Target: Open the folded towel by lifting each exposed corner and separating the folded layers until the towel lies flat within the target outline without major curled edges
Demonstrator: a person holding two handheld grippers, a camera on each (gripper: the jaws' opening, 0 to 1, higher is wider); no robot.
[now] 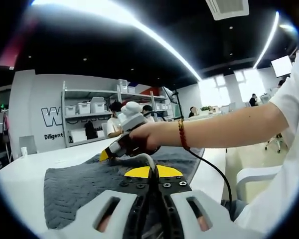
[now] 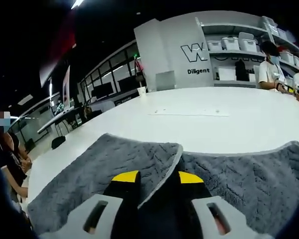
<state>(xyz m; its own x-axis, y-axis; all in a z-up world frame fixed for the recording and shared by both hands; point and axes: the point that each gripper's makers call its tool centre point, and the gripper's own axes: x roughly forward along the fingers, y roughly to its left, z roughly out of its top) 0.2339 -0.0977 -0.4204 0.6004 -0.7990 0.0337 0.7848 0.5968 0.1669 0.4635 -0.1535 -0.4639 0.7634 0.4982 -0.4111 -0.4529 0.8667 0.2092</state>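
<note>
Towel [image 2: 224, 174] first: a grey, chevron-textured cloth spread over the near part of a wide white tabletop [image 2: 229, 124], reaching almost to the edge closest to the person. In the right gripper view a folded flap lies over the left half, its raised edge running from the middle of the cloth down toward the camera, so at least one layer is not yet opened out. No target outline can be made out on the tabletop.

Judging from that, the step in hand is the separating of this upper layer. The right gripper [image 2: 157, 178] sits low over the towel, its yellow-tipped fingers a narrow gap apart and straddling the flap's edge; I cannot tell whether they have closed on the cloth or merely bracket it. In the left gripper view that same tool appears from the right, held in the person's hand [image 1: 144, 137] and pressed down at the far side of the towel.

The left gripper [image 1: 153, 172] has its fingers drawn together, yellow tips meeting, and grey cloth seems to run up between them, though whether it is truly pinched is unclear.

The next move, as I read it, calls for a firm pinch on the top layer alone at the flap's edge, then a lift and a sweep outward, with the other gripper holding the lower layer down so it does not drag along.
</note>
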